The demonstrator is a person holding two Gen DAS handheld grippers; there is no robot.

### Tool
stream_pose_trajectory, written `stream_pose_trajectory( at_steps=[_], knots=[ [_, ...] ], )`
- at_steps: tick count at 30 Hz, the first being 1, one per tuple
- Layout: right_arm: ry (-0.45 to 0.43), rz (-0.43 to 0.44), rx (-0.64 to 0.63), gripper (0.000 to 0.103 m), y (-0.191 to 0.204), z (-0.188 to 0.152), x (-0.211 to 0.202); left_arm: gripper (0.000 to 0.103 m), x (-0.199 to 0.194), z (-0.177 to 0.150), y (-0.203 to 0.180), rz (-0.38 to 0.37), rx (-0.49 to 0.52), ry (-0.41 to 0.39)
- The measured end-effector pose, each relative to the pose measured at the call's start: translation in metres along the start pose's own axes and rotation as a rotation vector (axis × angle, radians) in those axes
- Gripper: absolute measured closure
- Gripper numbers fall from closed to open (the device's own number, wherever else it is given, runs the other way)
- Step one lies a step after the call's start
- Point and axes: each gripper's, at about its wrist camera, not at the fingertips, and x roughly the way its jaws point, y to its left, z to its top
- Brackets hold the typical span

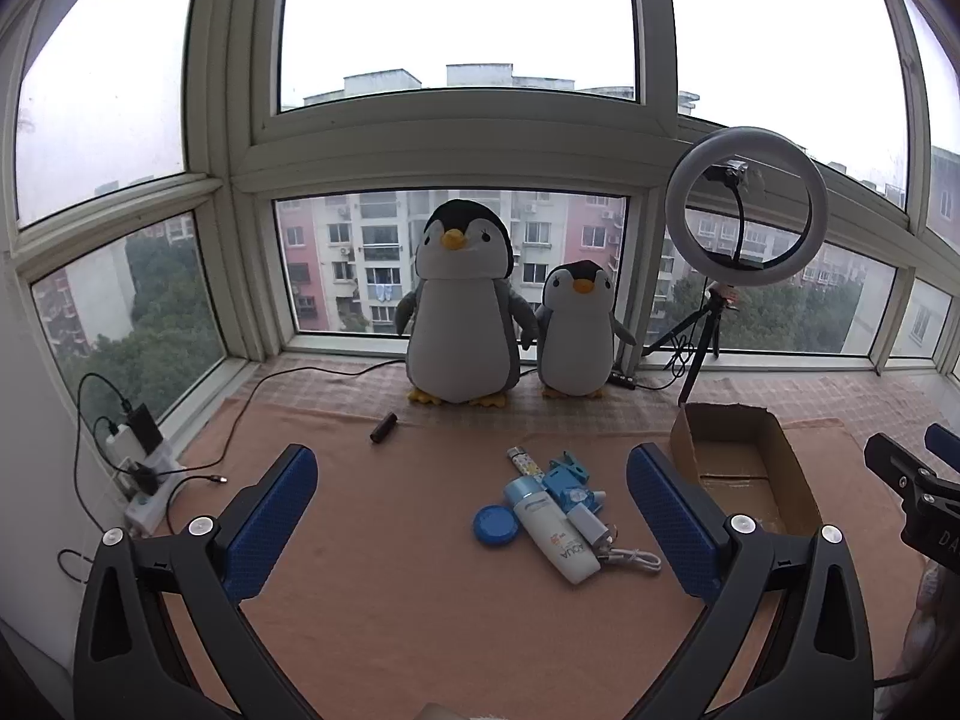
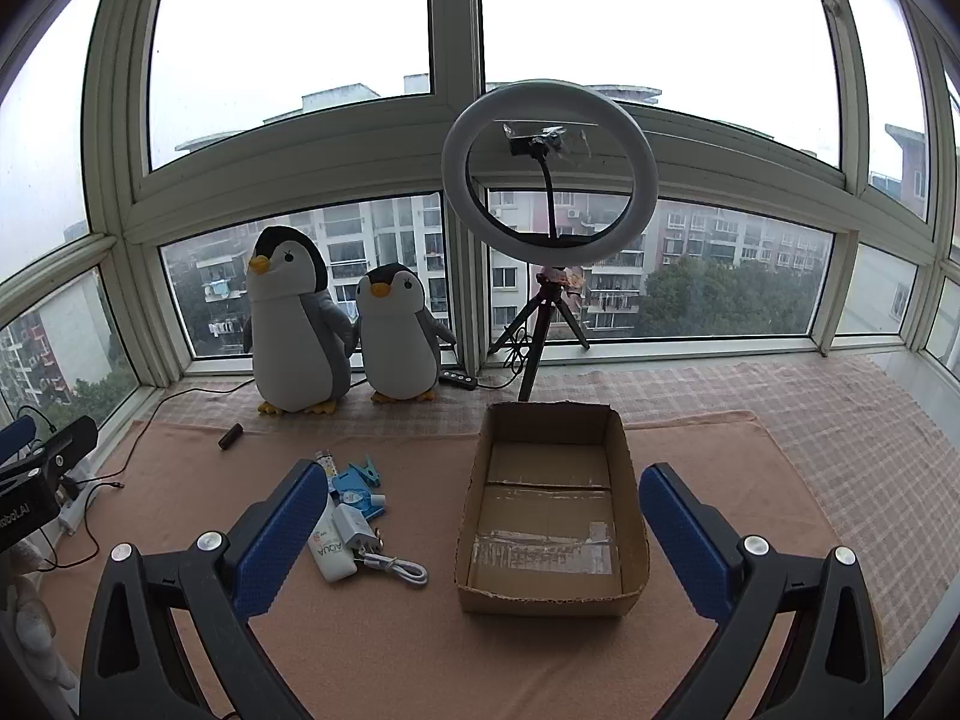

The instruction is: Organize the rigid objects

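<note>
Left gripper (image 1: 472,498) is spread as wide as it goes with nothing in it, just hanging above the peach-coloured cloth (image 1: 390,600) and tilted down at the little pile of stuff. Right gripper (image 2: 483,516) is the same deal, jaws wide apart and empty, aimed down at the cardboard box (image 2: 480,468), which sits open-topped on the cloth with only tape strips on its floor. The pile is left of the box and clear of it: a white sunscreen tube (image 1: 555,531) lying flat, a round blue lid (image 1: 495,525) just beside its cap end, a white charger plug (image 1: 591,525) touching the tube with its white cable (image 1: 633,558) curled next to it, plus a blue toy-ish gadget (image 1: 567,480) and a patterned lighter (image 1: 523,461) at the far end of the heap. A dark little cylinder (image 1: 384,427) lies off on its own, nearer the windows. Back against the glass there's a big plush penguin (image 1: 462,306) with a small plush penguin (image 1: 579,330) right next to it, and a ring light (image 1: 746,207) on a tripod behind the box. Power strip (image 1: 147,480) with chargers sits at the left edge.
</note>
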Motion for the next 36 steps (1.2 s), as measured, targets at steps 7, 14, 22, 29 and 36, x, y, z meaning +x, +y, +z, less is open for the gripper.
stream_pose_trajectory(
  at_steps=[7,14,22,29,36],
  knots=[
    [0.003,-0.003,0.002,0.0,-0.0013,-0.0001,0.0013,0.0,0.0005,0.001,-0.0001,-0.016,0.006,0.002],
    [0.005,-0.004,0.003,0.0,-0.0021,-0.0011,0.0017,0.0,0.0012,0.0008,-0.0002,-0.029,0.011,0.005],
    [0.015,-0.004,0.008,0.0,-0.0044,-0.0013,0.0029,0.0,0.0032,0.0008,-0.0006,-0.048,0.022,0.01],
    [0.021,-0.004,0.01,0.0,-0.0041,-0.001,0.0043,0.0,0.0041,0.001,-0.0011,-0.068,0.03,0.013],
    [0.033,-0.005,0.015,0.0,-0.0045,0.0,0.0081,0.0,0.0056,0.0005,-0.0017,-0.103,0.046,0.016]
  ],
)
